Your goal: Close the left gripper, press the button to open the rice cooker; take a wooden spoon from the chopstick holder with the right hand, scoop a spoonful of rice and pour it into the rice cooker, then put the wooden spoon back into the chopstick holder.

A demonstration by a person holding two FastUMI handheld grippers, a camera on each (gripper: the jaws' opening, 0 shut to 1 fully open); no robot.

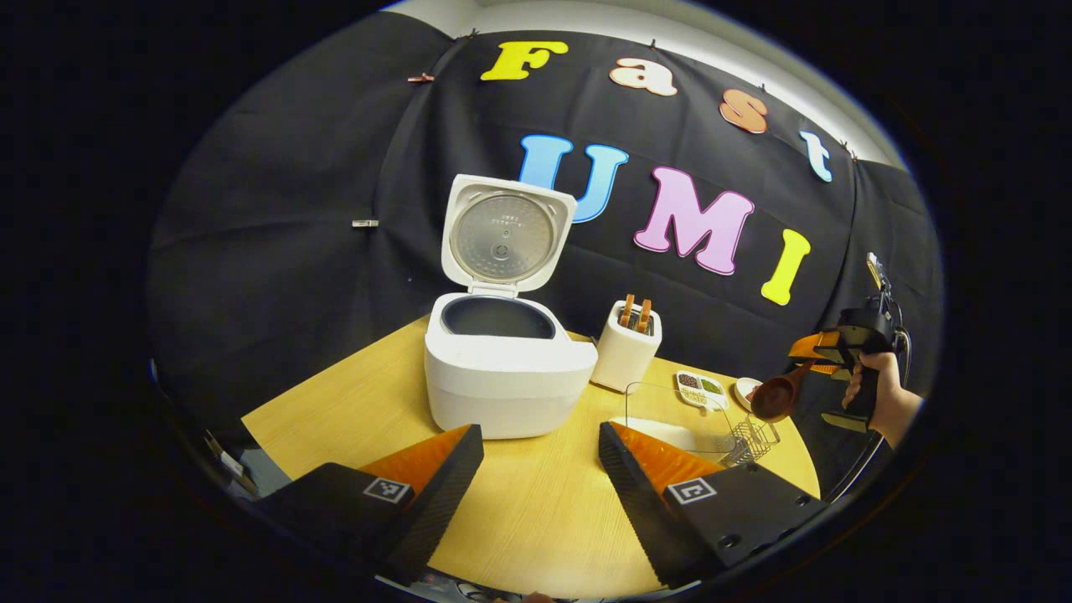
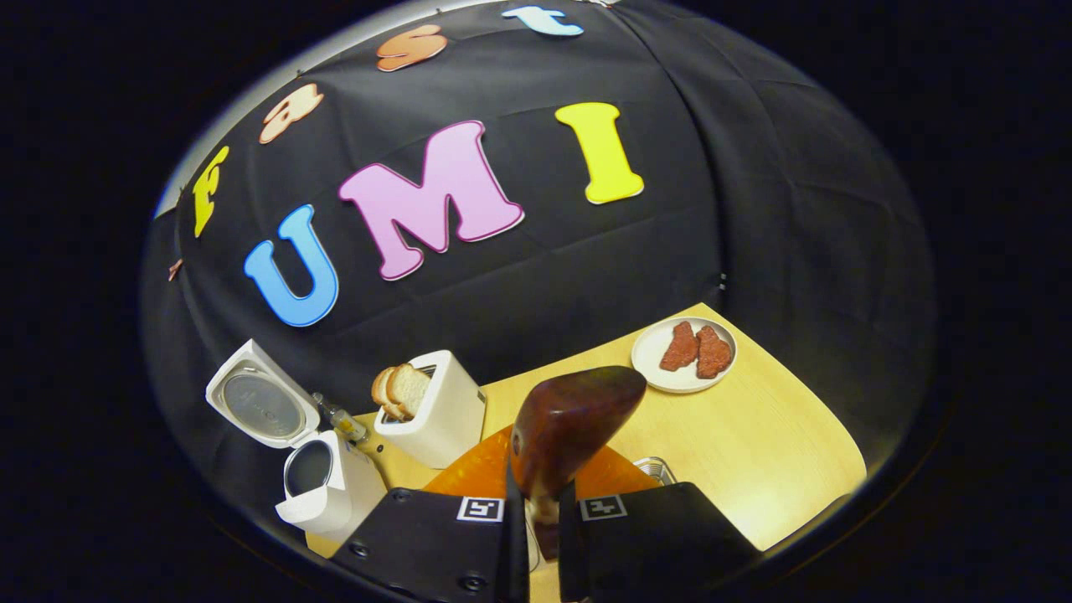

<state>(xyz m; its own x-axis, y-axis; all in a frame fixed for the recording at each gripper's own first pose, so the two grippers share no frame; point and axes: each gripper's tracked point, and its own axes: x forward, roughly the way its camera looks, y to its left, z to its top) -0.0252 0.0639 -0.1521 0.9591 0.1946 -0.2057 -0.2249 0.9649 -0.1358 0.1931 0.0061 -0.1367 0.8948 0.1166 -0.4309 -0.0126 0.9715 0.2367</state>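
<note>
While my right gripper (image 2: 543, 502) pinches the wooden spoon (image 2: 569, 423), left gripper (image 1: 540, 469) spread, pale wooden table (image 1: 536, 511) low in frame, open rice cooker (image 1: 502, 368) centre, black cloth wall behind.

A black cloth wall (image 1: 293, 193), hung in creased panels, encloses the booth on the back and sides. A pale strip of room wall (image 1: 720, 42) shows above its upper edge. The bench (image 1: 536, 502) has a light wood-grain top with a rounded edge.
</note>
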